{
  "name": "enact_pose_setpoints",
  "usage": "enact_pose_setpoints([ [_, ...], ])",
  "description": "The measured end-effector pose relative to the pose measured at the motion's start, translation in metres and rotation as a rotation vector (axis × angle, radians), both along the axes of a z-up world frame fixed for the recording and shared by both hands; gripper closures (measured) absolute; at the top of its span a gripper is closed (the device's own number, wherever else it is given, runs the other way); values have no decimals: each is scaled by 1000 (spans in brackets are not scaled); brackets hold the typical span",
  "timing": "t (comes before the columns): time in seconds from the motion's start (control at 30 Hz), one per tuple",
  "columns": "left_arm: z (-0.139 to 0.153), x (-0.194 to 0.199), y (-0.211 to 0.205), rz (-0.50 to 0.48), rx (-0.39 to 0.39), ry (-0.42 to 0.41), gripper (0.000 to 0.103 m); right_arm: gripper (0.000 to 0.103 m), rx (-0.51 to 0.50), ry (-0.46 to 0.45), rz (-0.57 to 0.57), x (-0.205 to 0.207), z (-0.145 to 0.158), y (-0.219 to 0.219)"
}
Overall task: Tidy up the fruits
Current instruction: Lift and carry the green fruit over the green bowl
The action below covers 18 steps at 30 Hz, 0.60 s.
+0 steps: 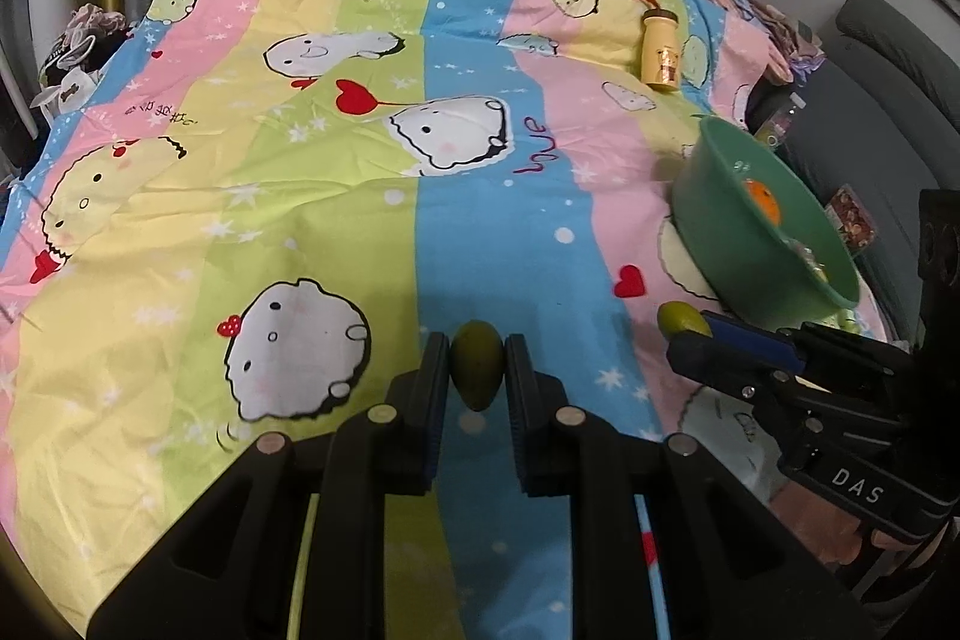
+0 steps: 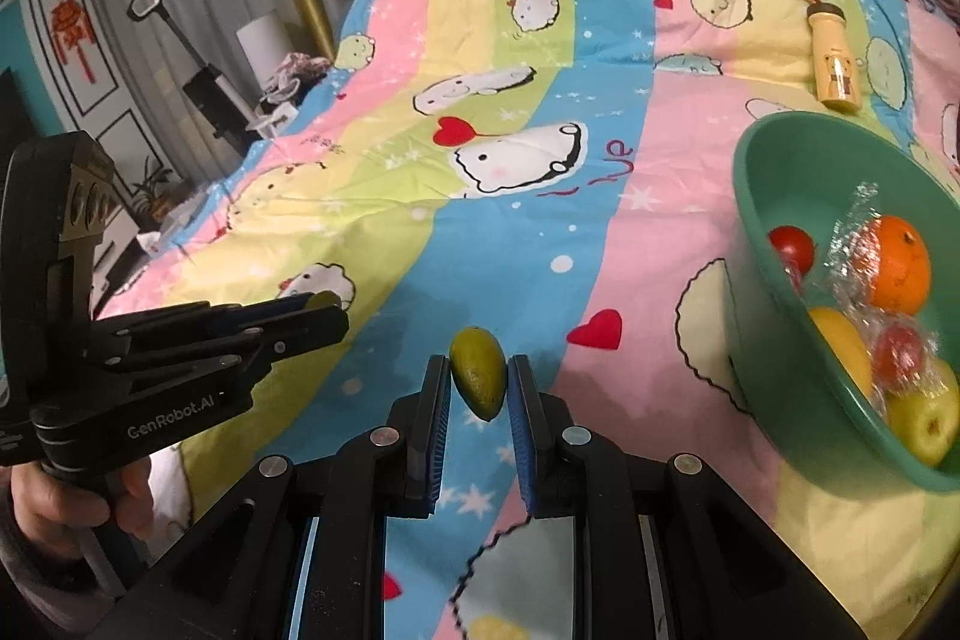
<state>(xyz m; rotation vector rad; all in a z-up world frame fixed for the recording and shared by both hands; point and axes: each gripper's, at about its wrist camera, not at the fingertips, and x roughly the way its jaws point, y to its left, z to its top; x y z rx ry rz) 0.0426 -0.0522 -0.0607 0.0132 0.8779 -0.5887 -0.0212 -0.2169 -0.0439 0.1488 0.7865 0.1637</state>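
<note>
Both tools are loaded: the left tool and right tool each clamp a small green fruit above the bed, left of the green bowl, so only dropping them in remains.

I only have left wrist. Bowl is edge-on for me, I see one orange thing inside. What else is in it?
Observer: Right wrist view looks into the green bowl: an orange, a red fruit, a yellow fruit and a yellow-green apple, with some clear wrap among them.
Operator: Is the right gripper really holding something? I just see a green lump at its tip.
Observer: Yes, the right gripper is shut on a small green fruit, pinched between the pads.
Operator: Who's holding my left gripper?
Observer: A bare hand wraps its handle, with a grey sleeve cuff below.
</note>
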Motion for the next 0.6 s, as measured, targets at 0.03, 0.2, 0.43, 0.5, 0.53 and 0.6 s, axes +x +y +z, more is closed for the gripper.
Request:
enact_pose_setpoints([
  [0.03,2,-4,0,-4,-2,-4,85,82,2,-5,-2,-4,2,-1],
  [0.2,11,-16,1,-8,-15,-15,85,82,15,-29,-20,-24,11,-6],
  [0.43,23,-30,-2,-26,-33,-26,85,82,32,-70,-70,-47,22,-25],
  [0.5,27,-34,-7,-42,-35,-38,85,82,35,-79,-87,-52,26,-32],
  [0.53,28,-35,-10,-49,-34,-41,85,82,38,-84,-95,-54,27,-35],
  [0.6,29,-37,-16,-63,-32,-40,85,82,44,-101,-118,-59,32,-44],
])
